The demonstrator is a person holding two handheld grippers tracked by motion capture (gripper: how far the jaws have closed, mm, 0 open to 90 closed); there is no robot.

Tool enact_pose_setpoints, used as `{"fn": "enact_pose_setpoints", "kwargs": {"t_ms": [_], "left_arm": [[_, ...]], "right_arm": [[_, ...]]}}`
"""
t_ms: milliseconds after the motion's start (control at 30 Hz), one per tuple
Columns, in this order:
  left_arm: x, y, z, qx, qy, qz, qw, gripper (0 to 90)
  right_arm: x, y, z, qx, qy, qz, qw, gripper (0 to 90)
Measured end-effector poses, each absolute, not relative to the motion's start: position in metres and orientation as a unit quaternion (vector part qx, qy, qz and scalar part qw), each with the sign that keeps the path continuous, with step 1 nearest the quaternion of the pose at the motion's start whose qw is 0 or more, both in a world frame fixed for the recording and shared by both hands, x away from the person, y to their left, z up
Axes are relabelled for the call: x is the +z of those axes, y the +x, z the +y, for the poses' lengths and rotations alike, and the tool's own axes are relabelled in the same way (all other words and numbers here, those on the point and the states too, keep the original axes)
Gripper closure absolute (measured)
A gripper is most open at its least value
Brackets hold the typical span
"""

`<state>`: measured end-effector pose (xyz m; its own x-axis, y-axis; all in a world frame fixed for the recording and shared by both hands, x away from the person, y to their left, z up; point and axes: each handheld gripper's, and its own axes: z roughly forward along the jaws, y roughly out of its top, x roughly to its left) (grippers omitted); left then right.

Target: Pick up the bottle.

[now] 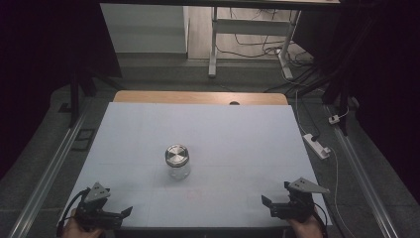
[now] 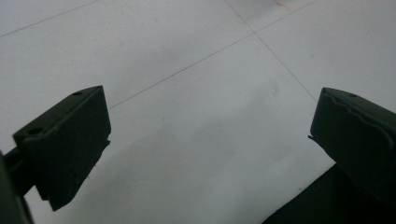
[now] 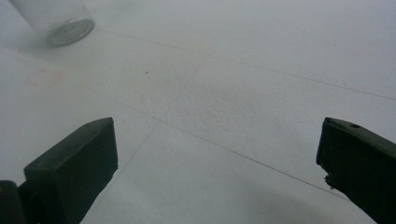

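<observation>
Status: work on the jar not begun, as far as the frames show.

Left claw [image 1: 106, 210] sits at the near left corner of the desk [image 1: 148, 129], held by a hand at the bottom edge. Its jaws stand spread wide; the left gripper view shows bare white surface between them and nothing gripped.

Jar [image 1: 177, 161] stands upright near the middle of the desk, a clear glass body with a metal lid [image 1: 177, 154] seated on top. It is well apart from both claws and untouched. The right gripper view catches its lower part at the far left corner of the picture [image 3: 58, 21].

Right claw [image 1: 277, 206] rests at the near right corner, jaws likewise spread wide over bare desk, holding nothing.

Assessment: both claws appear to be in a starting position. Everything remains to be done: approach, a grip on the jar body, and probably a grip on the lid, which looks closed.
</observation>
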<state>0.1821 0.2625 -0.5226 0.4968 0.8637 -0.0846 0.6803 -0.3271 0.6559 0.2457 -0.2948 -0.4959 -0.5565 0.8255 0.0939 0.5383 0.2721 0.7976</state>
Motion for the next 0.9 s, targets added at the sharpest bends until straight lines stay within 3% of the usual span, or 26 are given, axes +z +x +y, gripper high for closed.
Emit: {"fn": "enact_pose_setpoints", "kwargs": {"t_ms": [533,900], "left_arm": [[-0.5231,0.1833,0.2705,0.104,0.798,0.474,0.358,0.0],[-0.5228,0.1838,0.2716,0.107,0.791,0.48,0.364,0.0]], "right_arm": [[-0.497,0.2482,-0.2899,0.405,0.419,0.797,0.16,0.0],[-0.4975,0.2493,-0.2875,0.399,0.411,0.804,0.158,0.0]]}}
